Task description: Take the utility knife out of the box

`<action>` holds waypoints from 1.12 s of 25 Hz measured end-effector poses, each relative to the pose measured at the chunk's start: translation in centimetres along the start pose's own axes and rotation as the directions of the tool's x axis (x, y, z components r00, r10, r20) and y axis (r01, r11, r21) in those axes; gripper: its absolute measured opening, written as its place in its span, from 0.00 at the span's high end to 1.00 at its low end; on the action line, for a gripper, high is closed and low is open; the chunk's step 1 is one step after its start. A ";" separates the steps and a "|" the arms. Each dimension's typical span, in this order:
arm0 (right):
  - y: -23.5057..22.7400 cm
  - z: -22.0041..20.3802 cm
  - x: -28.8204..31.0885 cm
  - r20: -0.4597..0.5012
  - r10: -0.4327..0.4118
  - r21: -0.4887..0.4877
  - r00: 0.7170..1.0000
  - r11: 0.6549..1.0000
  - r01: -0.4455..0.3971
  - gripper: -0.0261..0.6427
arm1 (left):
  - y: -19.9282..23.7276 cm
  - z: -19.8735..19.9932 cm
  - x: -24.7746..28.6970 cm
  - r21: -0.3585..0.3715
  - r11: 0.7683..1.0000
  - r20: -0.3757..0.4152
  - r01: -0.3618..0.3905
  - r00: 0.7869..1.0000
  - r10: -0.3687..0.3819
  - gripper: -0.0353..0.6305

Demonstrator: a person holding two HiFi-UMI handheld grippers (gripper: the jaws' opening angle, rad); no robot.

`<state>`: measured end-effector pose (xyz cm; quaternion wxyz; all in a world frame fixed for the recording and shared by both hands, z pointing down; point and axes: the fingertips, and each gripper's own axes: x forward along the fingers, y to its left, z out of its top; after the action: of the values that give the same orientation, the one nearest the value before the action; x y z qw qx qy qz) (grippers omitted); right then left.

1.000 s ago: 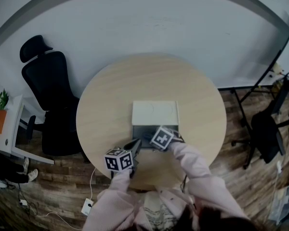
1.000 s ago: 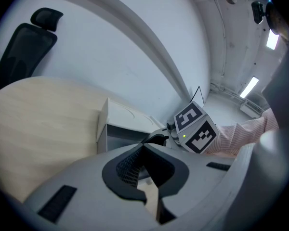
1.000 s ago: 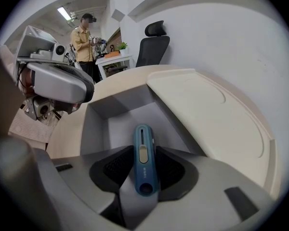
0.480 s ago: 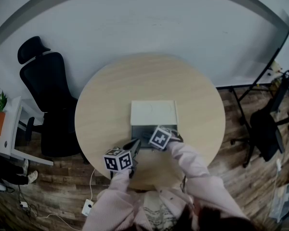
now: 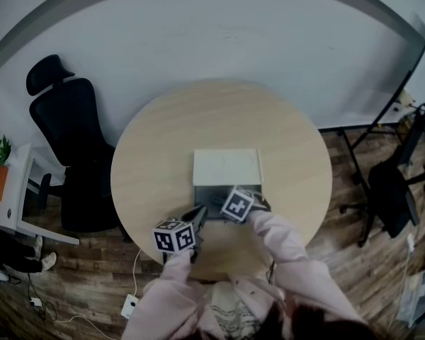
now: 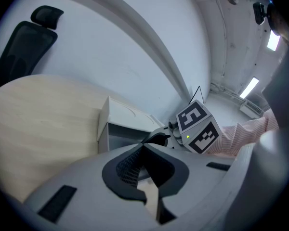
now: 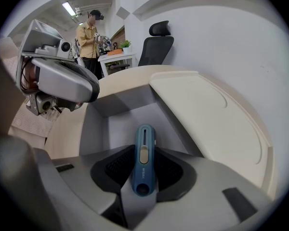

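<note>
Our right gripper (image 7: 143, 174) reaches into the open box (image 7: 116, 125) on the round table (image 5: 163, 140). Its jaws have just been closing and now pinch the blue knife (image 7: 144, 148), which lies inside the box. Our left gripper (image 6: 145, 150) waits at the box's near corner, jaws together and empty.

The head view looks steeply down from over the near edge of the round table (image 5: 163, 154) and takes in all of it, while the left gripper view sits low at that edge and faces across the top, and the right gripper view looks closely down into the open box (image 5: 227, 167), which all three views share.
</note>
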<state>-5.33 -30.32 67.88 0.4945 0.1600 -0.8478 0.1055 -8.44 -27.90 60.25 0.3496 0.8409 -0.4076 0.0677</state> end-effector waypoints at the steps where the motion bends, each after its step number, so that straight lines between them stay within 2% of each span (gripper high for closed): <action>1: 0.0 0.0 0.0 0.003 0.000 0.000 1.000 1.000 0.000 0.75 | 0.0 0.0 0.0 0.001 1.000 -0.001 0.000 1.000 0.000 0.94; 11: -0.5 0.1 -0.5 0.020 -0.036 -0.020 0.999 0.999 0.037 0.76 | -0.2 -0.2 0.1 -0.001 1.000 -0.005 0.002 1.000 -0.002 0.94; 28: -0.8 0.9 -3.1 0.161 -0.055 0.112 0.985 0.993 0.037 0.76 | -0.5 -0.1 0.0 0.009 1.000 -0.007 0.014 1.000 -0.014 0.94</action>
<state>-4.30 -30.88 64.78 0.4163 0.2143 -0.8745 0.1263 -8.01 -27.62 60.10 0.3476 0.8450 -0.4003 0.0699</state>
